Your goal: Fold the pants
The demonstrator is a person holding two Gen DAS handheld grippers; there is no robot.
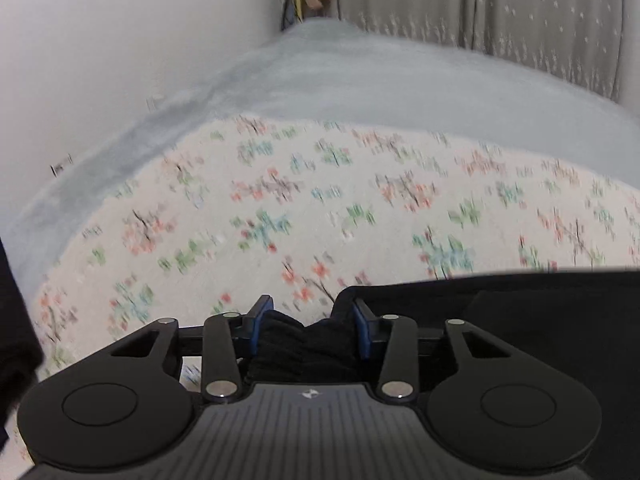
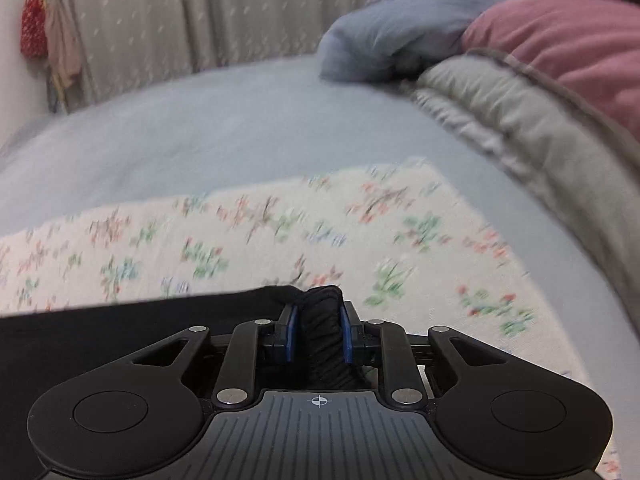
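Both grippers, left (image 1: pixel 307 314) and right (image 2: pixel 318 310), clamp black pants (image 1: pixel 540 320) over floral cloth (image 1: pixel 280 208). Grey bedsheet (image 1: pixel 360 80) beyond; curtain (image 1: pixel 480 0) at 12, pillows (image 2: pixel 560 40) at 2.

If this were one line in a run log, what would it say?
task: fold pants | left gripper: shut on pants | right gripper: shut on pants | surface: floral cloth on bed

Bed (image 2: pixel 200 132): floral cloth (image 1: pixel 320 208), black pants (image 1: pixel 540 312), piled bedding (image 2: pixel 520 92).
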